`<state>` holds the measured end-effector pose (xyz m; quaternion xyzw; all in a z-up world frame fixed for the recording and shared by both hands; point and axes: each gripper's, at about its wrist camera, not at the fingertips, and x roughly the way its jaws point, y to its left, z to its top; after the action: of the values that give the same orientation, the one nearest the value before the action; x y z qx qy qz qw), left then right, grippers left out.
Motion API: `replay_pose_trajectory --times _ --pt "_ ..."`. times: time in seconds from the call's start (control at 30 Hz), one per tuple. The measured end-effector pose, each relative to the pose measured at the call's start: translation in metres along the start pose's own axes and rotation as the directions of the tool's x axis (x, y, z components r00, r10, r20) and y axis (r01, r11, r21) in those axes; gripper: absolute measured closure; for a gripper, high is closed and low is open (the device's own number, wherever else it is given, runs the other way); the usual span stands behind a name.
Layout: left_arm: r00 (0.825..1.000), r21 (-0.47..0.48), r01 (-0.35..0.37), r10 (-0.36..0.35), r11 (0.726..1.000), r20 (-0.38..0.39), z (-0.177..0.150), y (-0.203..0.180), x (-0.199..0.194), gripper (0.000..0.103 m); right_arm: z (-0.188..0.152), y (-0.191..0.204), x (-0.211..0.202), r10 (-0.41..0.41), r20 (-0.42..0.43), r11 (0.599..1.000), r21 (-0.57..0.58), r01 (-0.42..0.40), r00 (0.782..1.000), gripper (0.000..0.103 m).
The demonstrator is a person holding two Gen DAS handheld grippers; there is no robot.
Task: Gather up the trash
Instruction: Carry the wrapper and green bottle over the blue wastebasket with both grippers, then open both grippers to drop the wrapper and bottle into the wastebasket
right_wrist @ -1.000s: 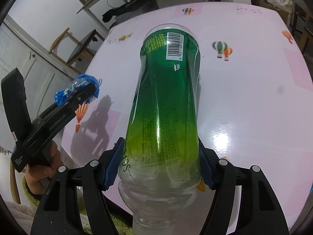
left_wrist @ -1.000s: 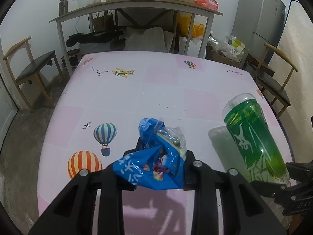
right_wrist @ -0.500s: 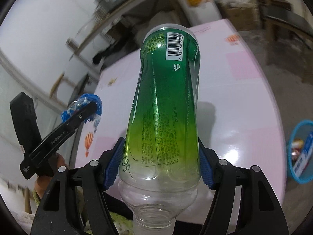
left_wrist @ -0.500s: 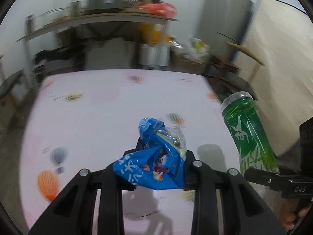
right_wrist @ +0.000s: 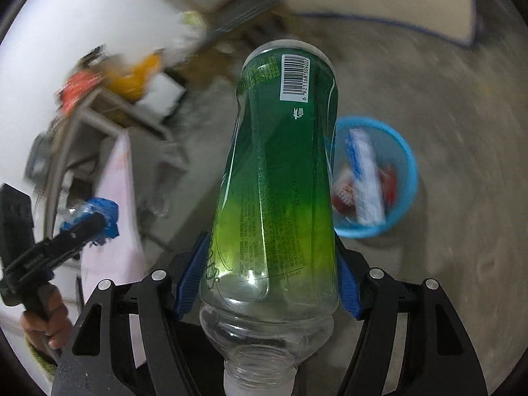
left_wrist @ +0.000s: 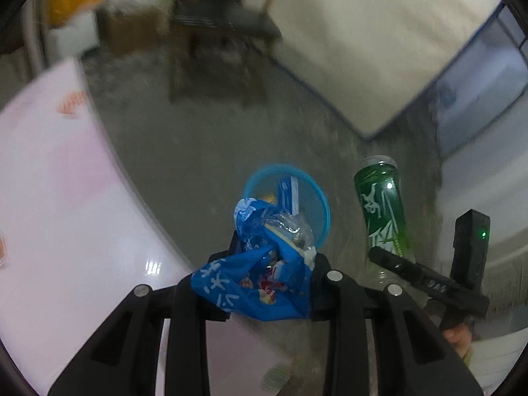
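My left gripper (left_wrist: 264, 280) is shut on a crumpled blue snack wrapper (left_wrist: 260, 264) and holds it in the air past the table's edge. It also shows in the right wrist view (right_wrist: 95, 217). My right gripper (right_wrist: 267, 283) is shut on a green-labelled plastic bottle (right_wrist: 280, 181), held base forward; the bottle also shows in the left wrist view (left_wrist: 382, 211). A round blue trash bin (right_wrist: 406, 178) stands on the floor below, partly hidden behind the bottle. In the left wrist view the bin (left_wrist: 316, 191) lies just beyond the wrapper.
The pink tablecloth table (left_wrist: 49, 198) is at my left, its edge close to the left gripper. The bin holds a blue-white box (right_wrist: 366, 178) and red packaging. A wooden chair (left_wrist: 224, 26) and a pale mattress (left_wrist: 363, 33) stand beyond on the grey concrete floor.
Both grippers have swung right, off the table and over the floor, carrying the wrapper and bottle. The blue bin has come into view below them.
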<state>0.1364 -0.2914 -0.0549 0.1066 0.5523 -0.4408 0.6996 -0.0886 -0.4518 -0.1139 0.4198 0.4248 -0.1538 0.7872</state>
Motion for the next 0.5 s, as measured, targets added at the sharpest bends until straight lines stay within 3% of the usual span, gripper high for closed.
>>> replay_pose_trajectory --times 0.13,0.23,0.3,0.33,0.37,0.5 --pt "0.990 0.013 0.027 -0.025 1.000 -0.140 0.025 -0.026 0.072 0.073 0.005 -0.054 0.037 -0.007 -0.071 0.992 0.127 0.016 0.997 0.038" --pt "0.985 0.009 0.031 -0.029 0.999 -0.170 0.045 -0.041 0.109 0.072 0.021 -0.073 0.060 0.002 -0.092 0.983 0.185 0.015 0.996 0.038" --pt "0.986 -0.002 0.022 -0.022 1.000 -0.168 0.061 -0.046 0.127 0.058 0.042 -0.080 0.077 0.014 -0.082 0.981 0.193 0.003 0.997 0.037" --pt "0.987 -0.004 0.006 -0.007 1.000 -0.162 0.069 -0.047 0.134 0.037 0.048 -0.078 0.082 -0.006 -0.077 0.982 0.187 0.020 0.997 0.036" --pt "0.989 -0.009 -0.017 0.016 1.000 -0.150 0.075 -0.047 0.139 0.026 0.053 -0.079 0.090 -0.036 -0.071 0.981 0.188 0.049 0.997 0.033" --pt "0.993 -0.048 -0.039 0.034 0.998 -0.110 0.083 -0.034 0.137 0.026 0.067 -0.096 0.117 -0.121 -0.049 0.970 0.207 0.129 0.991 0.031"
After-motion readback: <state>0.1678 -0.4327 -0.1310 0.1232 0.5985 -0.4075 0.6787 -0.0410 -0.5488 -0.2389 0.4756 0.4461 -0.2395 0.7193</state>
